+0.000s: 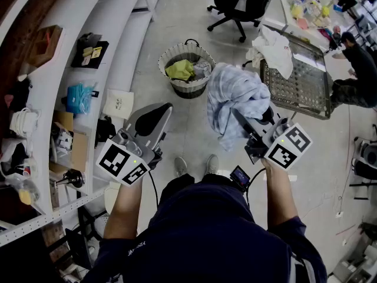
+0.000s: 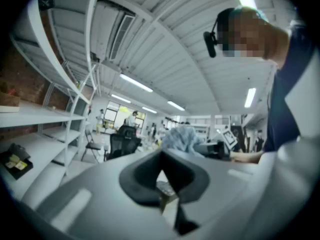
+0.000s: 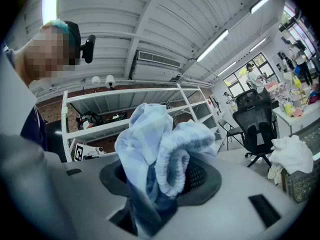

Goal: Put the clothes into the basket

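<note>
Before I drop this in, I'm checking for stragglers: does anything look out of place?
Yes. A white garment lies crumpled over the corner of the wire crate, partly hanging off its edge, well outside the basket.

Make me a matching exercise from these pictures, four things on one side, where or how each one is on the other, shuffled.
1 light blue garment
2 yellow-green cloth
3 white cloth
4 left hand-held gripper

A in the basket
B on the wire tray's corner
C clamped in the right hand-held gripper
D shut, empty

Pairs: 1-C, 2-A, 3-B, 4-D
</note>
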`<act>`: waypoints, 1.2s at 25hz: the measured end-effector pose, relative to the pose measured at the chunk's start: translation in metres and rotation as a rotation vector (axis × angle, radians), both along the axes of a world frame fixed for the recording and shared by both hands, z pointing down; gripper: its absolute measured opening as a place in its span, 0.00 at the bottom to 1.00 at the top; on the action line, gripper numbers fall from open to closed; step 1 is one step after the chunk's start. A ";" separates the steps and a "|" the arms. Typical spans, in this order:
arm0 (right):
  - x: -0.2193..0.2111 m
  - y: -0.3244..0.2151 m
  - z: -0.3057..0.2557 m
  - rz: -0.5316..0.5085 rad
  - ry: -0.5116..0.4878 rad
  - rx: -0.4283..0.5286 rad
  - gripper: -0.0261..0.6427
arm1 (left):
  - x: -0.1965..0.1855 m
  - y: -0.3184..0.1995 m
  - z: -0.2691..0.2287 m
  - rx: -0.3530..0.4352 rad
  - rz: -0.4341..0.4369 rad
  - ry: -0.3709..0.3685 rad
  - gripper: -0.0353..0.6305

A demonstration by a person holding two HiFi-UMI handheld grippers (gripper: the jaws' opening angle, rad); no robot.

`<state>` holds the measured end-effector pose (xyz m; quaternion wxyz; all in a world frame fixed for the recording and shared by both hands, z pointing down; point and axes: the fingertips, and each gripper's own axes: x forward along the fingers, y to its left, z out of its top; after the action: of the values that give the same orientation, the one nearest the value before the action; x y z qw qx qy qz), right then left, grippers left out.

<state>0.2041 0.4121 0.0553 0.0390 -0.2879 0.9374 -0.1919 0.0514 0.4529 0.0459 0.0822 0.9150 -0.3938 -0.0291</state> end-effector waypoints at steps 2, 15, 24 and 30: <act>-0.001 -0.001 -0.001 -0.002 0.002 -0.001 0.34 | 0.000 0.000 -0.002 0.003 0.003 -0.001 0.06; -0.042 0.006 0.016 -0.008 0.023 -0.039 0.34 | -0.028 0.002 0.016 -0.016 0.009 -0.022 0.06; -0.087 0.025 0.028 0.047 0.023 -0.061 0.34 | -0.074 0.014 0.031 -0.017 0.057 -0.038 0.06; -0.100 0.027 0.027 0.063 0.033 -0.072 0.34 | -0.092 0.010 0.032 -0.016 0.069 -0.038 0.06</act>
<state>0.1040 0.4391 0.0827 0.0191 -0.3214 0.9210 -0.2195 -0.0404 0.4630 0.0778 0.0830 0.9278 -0.3638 -0.0058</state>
